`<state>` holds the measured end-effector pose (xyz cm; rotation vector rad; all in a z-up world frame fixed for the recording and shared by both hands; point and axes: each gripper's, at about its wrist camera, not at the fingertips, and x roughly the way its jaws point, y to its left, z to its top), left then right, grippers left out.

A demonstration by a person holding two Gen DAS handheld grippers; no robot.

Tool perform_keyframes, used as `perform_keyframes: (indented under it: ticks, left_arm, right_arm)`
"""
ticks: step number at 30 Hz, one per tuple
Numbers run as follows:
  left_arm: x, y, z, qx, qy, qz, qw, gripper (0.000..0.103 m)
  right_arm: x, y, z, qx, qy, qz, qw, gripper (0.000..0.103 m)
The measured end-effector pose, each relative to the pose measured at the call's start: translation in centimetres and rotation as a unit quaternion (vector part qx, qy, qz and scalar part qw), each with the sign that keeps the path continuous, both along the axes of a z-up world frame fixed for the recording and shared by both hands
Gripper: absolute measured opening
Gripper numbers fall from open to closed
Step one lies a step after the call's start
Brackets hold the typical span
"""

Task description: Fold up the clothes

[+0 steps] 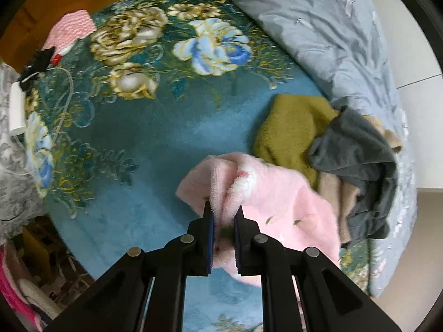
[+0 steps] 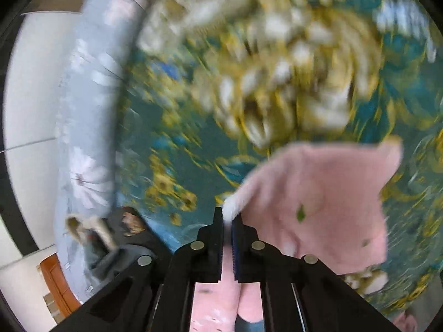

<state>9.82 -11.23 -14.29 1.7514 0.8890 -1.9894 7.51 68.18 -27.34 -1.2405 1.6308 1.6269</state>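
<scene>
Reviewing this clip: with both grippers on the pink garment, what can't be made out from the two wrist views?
- Right wrist view: motion blur smears the floral blanket.
- Both views: what kind of piece the pink garment is; it is bunched, and its lower part sits behind the left hand-held gripper and right hand-held gripper.
- Left wrist view: the beige garment is mostly buried under the grey garment.
- Left wrist view: the small black and red items by the rim are too small.

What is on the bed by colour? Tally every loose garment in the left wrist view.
Pink: 2, the fluffy pink fleece garment and the pink knitted piece
Olive green fuzzy garment: 1
Dark grey soft garment: 1
Beige garment: 1
Total: 5
</scene>
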Motion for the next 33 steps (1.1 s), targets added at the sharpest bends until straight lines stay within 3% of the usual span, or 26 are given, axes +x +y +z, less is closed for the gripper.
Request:
perform_keyframes:
  ticks: [3,6,8,11,15,17,20,23,26,28,29,33]
  left_arm:
    - [-1.4,1.1,1.6,0.023,0.034,-0.028,0.9988,0.011]
    - [-1.9,1.9,3.6,0.044,0.068,-0.057,0.9951,0.011]
    - [-1.5,2.2,4.4,0.034,0.073,-0.083,0.9933,0.011]
    - [0.0,2.1,4.6,-0.001,0.06,-0.117,0.9913,0.011]
    - [3.3,0.5,2.9,-0.063,0.012,-0.134,0.9889,0.011]
    - [4.8,-0.4,1.5,-0.095,-0.023,-0.131,0.9866,0.011]
    - [6.4,-2.5,-0.1,-0.109,-0.062,-0.1,0.9871,0.011]
    - [7.4,-3.5,-0.8,-0.12,-0.083,-0.078,0.9862,0.011]
    - [7.6,-3.2,-0.8,-0.126,-0.083,-0.086,0.9848,0.011]
    - [7.4,-2.9,-0.6,-0.131,-0.082,-0.091,0.9838,0.011]
    - [7.3,-2.6,-0.5,-0.133,-0.082,-0.092,0.9834,0.011]
    - [6.8,-1.3,-0.2,-0.141,-0.084,-0.098,0.9815,0.012]
  right_arm:
    - [2.5,1.5,7.2,0.073,0.064,0.017,0.995,0.005]
    - [5.9,2.0,14.9,0.154,0.125,0.032,0.98,0.005]
    - [9.8,2.0,16.2,0.169,0.126,0.018,0.977,0.005]
    - [16.0,0.5,12.8,0.138,0.096,-0.008,0.986,0.005]
    - [21.5,-2.8,2.2,0.034,0.023,-0.038,0.998,0.005]
    - [23.7,-4.8,-3.0,-0.016,-0.019,-0.054,0.998,0.005]
    - [26.0,-7.3,-7.6,-0.059,-0.057,-0.084,0.993,0.007]
    - [26.2,-7.1,-7.4,-0.044,-0.053,-0.078,0.995,0.009]
    - [26.0,-5.7,-6.1,-0.012,-0.038,-0.07,0.997,0.012]
    - [26.0,-3.6,-5.4,0.013,-0.03,-0.076,0.997,0.028]
    - [25.9,-2.6,-5.3,0.022,-0.031,-0.081,0.996,0.03]
    - [25.4,1.0,-6.7,0.025,-0.058,-0.102,0.993,0.03]
